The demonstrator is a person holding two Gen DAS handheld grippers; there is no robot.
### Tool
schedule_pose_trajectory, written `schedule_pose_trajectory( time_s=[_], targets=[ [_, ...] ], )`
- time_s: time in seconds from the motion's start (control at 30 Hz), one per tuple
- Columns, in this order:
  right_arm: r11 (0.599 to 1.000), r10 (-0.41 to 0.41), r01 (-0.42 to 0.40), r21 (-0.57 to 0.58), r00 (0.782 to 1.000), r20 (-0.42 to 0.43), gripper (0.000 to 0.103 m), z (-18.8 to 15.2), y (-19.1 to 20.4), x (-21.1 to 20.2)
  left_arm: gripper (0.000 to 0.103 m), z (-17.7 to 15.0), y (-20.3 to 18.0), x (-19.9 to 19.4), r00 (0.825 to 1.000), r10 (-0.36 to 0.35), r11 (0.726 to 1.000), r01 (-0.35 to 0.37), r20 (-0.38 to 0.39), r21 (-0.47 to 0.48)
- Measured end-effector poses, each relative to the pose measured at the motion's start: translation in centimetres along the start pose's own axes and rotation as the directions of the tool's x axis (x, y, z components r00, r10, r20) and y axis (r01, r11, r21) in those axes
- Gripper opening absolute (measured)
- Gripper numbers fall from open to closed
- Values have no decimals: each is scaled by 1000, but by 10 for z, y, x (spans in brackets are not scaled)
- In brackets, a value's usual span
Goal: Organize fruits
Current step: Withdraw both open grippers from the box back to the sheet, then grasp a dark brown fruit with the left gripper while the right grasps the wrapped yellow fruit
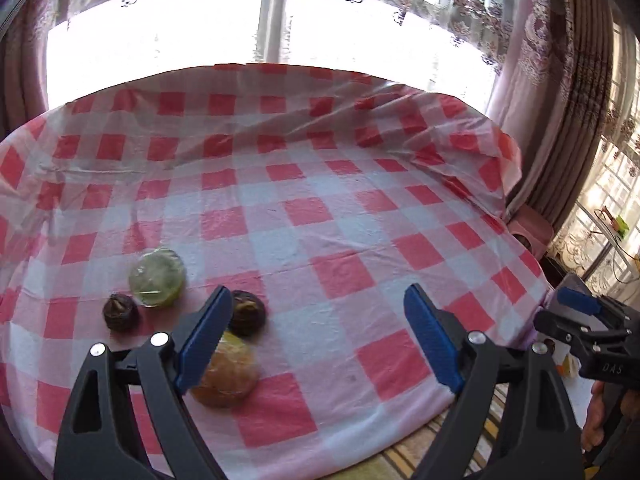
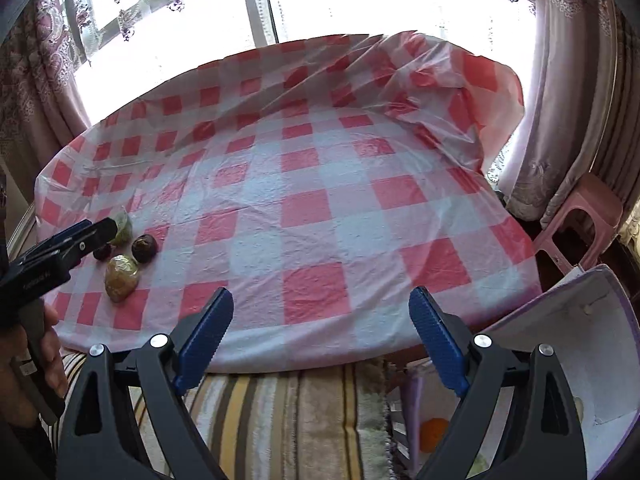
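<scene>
Left wrist view shows four fruits still lying on the checked tablecloth [image 1: 320,208], clustered at the lower left of the frame: a wrapped green fruit [image 1: 157,277], a dark fruit [image 1: 120,312] just beside it, a second dark fruit [image 1: 247,313] partly behind the left gripper's near finger, and a wrapped yellowish fruit [image 1: 228,372] lowest of all; the left gripper [image 1: 318,336] hangs over them with its jaws wide and nothing between them. At the lower right of the right wrist view a white bin [image 2: 568,332] stands off the table edge, with an orange fruit [image 2: 434,430] inside it; so I judge the sorting begun but mostly ahead, four pieces left on the cloth. The right gripper [image 2: 320,336] is spread wide and empty, over the striped cushion [image 2: 280,420] near the bin. The only legible writing is "DAS" on the right gripper's body, at the right edge of the left wrist view; lettering on the other gripper's body is too blurred to read.
</scene>
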State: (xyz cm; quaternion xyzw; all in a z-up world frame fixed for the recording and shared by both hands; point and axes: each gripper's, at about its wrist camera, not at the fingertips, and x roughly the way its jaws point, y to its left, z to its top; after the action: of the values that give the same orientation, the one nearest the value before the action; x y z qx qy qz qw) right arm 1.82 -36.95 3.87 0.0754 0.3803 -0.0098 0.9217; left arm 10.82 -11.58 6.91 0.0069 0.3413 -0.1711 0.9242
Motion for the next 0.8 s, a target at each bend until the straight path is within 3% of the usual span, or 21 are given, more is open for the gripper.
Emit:
schedule_pose_trajectory(
  time_s=[0.17,0.37,0.73,0.8],
  targets=[
    [997,56,-56,-52,998,-14,87,1,48,17,88,1,76,1,992,128,987,-128,-8,-100],
    [987,120,-125,-106,992,-46,87,0,102,36,87,-18,145,17,969,217,958,-234,-117,-163],
    [962,162,-180,-203,981,-104,87,-2,178,68,77,-33,162,51,954,223,960,-250,-200,-124],
    [958,156,-178,-224,981,-114,87,-3,188,73,67,-32,161,56,952,225,961,-252,-206,-114]
  ],
)
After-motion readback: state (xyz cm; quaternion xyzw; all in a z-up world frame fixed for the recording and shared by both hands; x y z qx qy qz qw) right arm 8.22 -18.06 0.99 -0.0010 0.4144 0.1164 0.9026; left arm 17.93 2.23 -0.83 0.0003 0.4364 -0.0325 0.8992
